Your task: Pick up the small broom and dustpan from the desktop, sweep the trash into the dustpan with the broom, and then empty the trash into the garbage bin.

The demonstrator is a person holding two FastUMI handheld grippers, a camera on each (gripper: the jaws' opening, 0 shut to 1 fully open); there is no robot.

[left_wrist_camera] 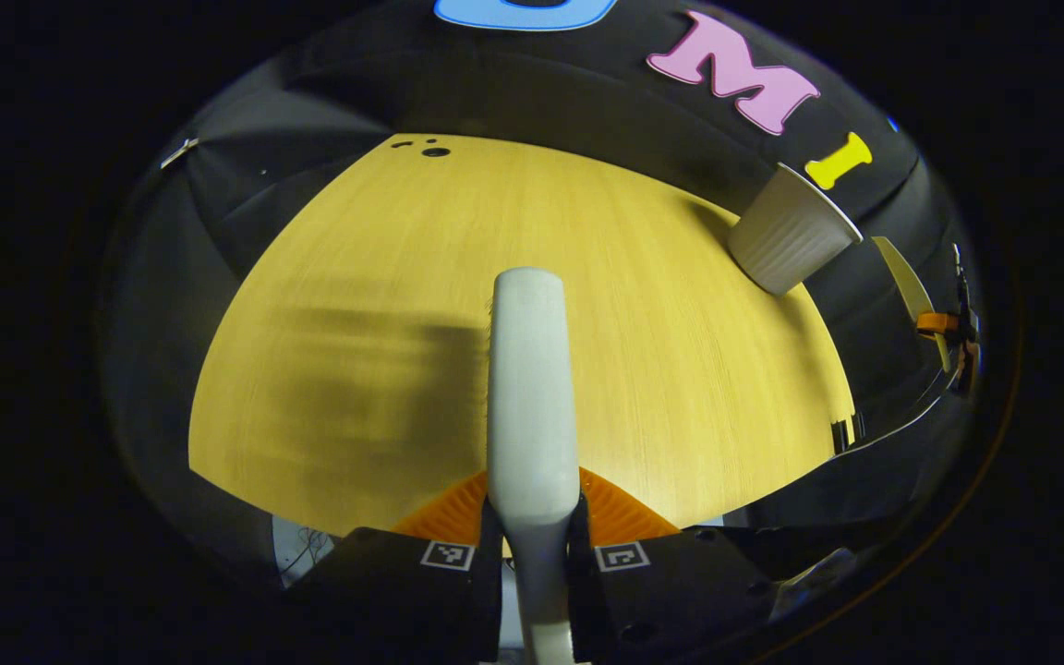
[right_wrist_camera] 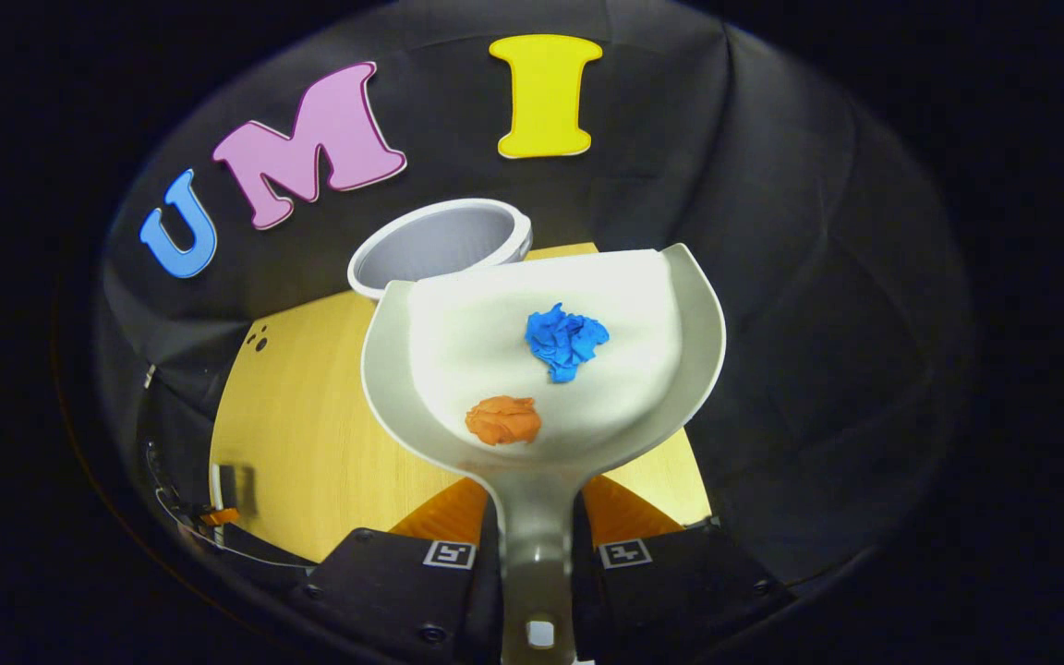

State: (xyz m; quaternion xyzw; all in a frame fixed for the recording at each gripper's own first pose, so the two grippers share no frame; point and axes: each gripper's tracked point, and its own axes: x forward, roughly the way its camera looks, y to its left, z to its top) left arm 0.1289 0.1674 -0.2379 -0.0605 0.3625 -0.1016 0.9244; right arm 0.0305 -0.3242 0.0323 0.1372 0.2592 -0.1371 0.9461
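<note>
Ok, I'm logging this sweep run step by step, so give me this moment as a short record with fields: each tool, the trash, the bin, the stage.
left tool: shut on the broom handle, held over the wooden desktop
right tool: shut on the dustpan handle, pan raised
trash: blue wad and orange wad lie in the pan
garbage bin: open, upright, just beyond the pan's front edge
stage: sweeping done, emptying not yet done

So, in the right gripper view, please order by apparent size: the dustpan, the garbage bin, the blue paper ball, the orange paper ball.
1. dustpan, largest, though it is nearest the camera.
2. garbage bin, partly hidden behind the dustpan, so unsure.
3. blue paper ball.
4. orange paper ball, slightly smaller than the blue one; nearly alike.
</note>
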